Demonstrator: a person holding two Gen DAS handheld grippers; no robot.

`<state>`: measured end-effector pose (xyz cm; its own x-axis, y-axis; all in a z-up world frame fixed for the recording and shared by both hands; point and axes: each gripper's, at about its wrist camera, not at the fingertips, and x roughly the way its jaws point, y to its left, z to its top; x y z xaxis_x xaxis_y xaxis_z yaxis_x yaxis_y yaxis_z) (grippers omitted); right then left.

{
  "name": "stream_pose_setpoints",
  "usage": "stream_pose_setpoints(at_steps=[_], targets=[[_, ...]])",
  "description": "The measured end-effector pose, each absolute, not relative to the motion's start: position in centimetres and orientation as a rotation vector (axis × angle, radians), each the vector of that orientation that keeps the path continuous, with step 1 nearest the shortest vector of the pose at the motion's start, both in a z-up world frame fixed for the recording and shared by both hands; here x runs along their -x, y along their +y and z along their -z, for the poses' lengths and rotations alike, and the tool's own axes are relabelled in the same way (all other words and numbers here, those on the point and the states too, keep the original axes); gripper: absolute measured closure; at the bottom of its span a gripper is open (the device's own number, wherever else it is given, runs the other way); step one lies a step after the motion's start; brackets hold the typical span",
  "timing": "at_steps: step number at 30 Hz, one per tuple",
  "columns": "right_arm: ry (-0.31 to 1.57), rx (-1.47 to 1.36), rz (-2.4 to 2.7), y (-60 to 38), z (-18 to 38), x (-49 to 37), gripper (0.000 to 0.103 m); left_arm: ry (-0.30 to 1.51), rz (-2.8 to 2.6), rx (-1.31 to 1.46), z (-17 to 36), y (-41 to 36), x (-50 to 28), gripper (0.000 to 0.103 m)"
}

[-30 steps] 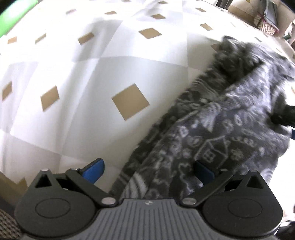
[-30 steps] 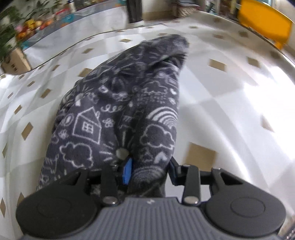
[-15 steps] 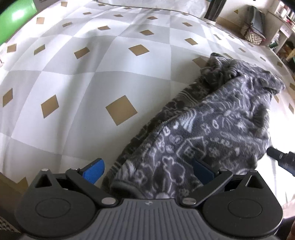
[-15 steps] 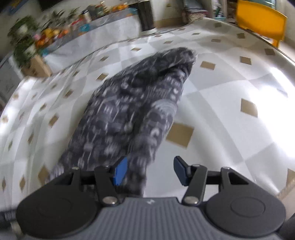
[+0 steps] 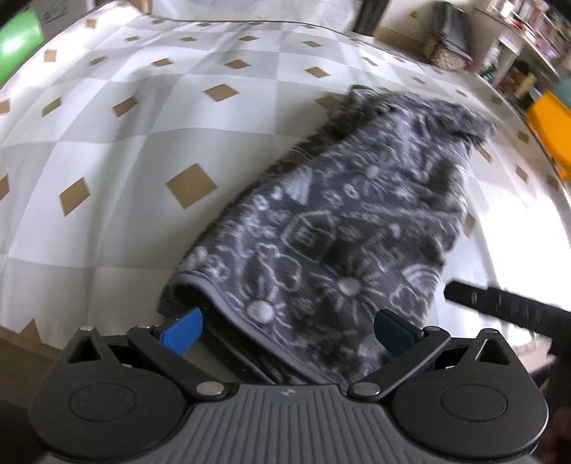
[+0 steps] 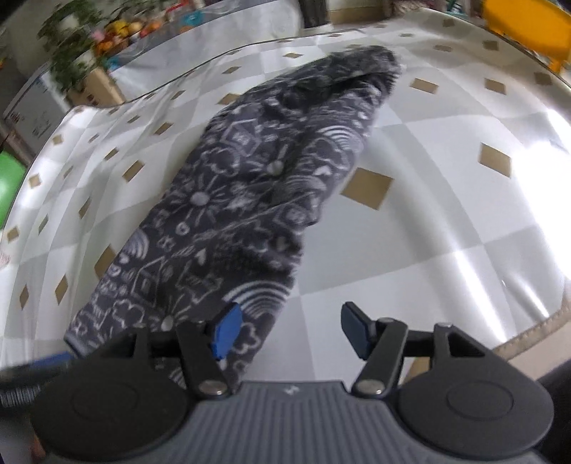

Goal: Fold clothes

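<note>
A dark grey fleece garment (image 5: 342, 221) with white doodle print lies as a long folded strip on the checked tablecloth (image 5: 117, 178). My left gripper (image 5: 287, 332) stands wide open over the strip's near hemmed end. The cloth lies loose between its blue pads (image 5: 182, 330) and neither presses it. In the right wrist view the same garment (image 6: 249, 200) runs away from me. My right gripper (image 6: 291, 332) is open and its jaws are opening. Only the garment's near corner sits by its left pad (image 6: 226, 330); bare cloth-covered table shows between the pads.
A black bar of the right gripper (image 5: 499, 303) pokes in at the right of the left wrist view. An orange chair (image 6: 524, 32) stands past the table's far right edge, plants (image 6: 71, 46) and a cardboard box at the far left. The table's near edge (image 6: 535, 339) is close.
My right gripper, shut on the garment's end a second ago, has let it go and spread its jaws. Both grippers have drawn back and risen a little; more of the garment shows, lying flat.
</note>
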<state>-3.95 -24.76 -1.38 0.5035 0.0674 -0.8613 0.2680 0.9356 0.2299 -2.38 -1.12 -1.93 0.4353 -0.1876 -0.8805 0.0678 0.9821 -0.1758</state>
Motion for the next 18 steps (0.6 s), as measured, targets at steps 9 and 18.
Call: stream_pose_setpoints(at_steps=[9, 18], targets=[[1.032, -0.390, 0.180, -26.5, 1.6, 4.0, 0.039, 1.113, 0.258, 0.031, 2.9, -4.3, 3.0, 0.000], [1.026, -0.428, 0.196, -27.3, 1.7, 3.9, 0.037, 1.168, 0.218, -0.068, 5.5, -5.6, 2.7, 0.000]])
